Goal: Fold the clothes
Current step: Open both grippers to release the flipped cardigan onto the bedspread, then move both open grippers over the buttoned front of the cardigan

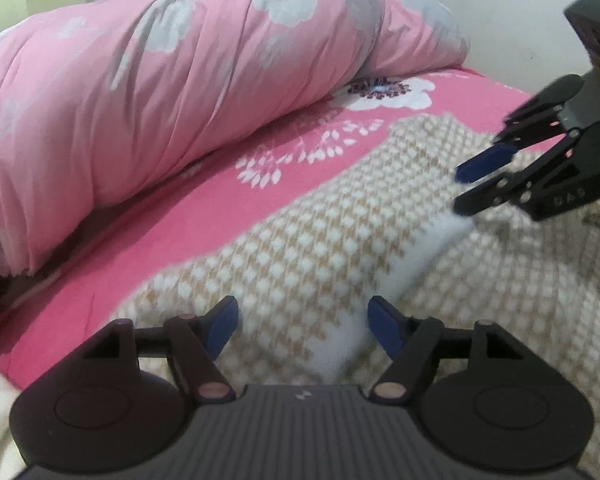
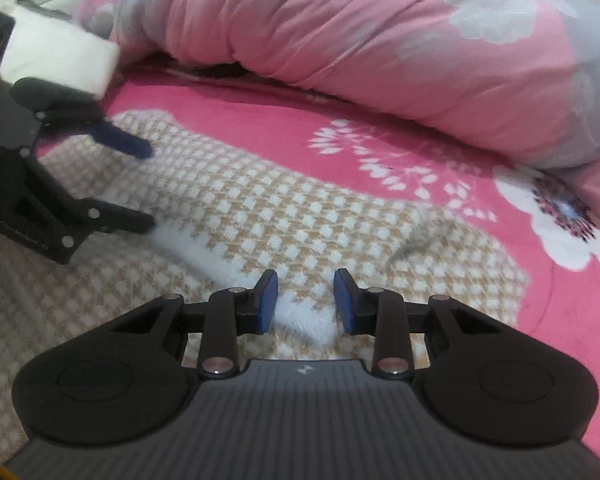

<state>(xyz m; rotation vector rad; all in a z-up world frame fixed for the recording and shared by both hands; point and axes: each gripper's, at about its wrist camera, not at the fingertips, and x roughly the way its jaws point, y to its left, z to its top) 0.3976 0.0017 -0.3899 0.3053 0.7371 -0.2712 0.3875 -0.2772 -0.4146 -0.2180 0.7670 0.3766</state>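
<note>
A beige-and-white checked knit garment point(image 1: 300, 248) point(image 2: 280, 208) lies spread on the pink bedsheet point(image 1: 204, 216). A white band point(image 1: 428, 248) point(image 2: 196, 248) runs across it. My left gripper point(image 1: 303, 308) hovers low over the knit with its jaws wide open, and the band's near end lies below the gap. In the right wrist view the left gripper point(image 2: 152, 186) comes in from the left, its lower fingertip at the band. My right gripper point(image 2: 305, 280) stands over the band's other end, jaws narrowly apart, pads not pressing the cloth. From the left wrist view the right gripper point(image 1: 459, 190) reaches in from the right.
A rolled pink duvet point(image 1: 140, 100) point(image 2: 380, 40) with grey-white flowers lies along the far side of the bed, close behind the garment. A strip of flowered sheet point(image 2: 420, 168) shows between them. A pale wall point(image 1: 500, 8) stands behind the bed.
</note>
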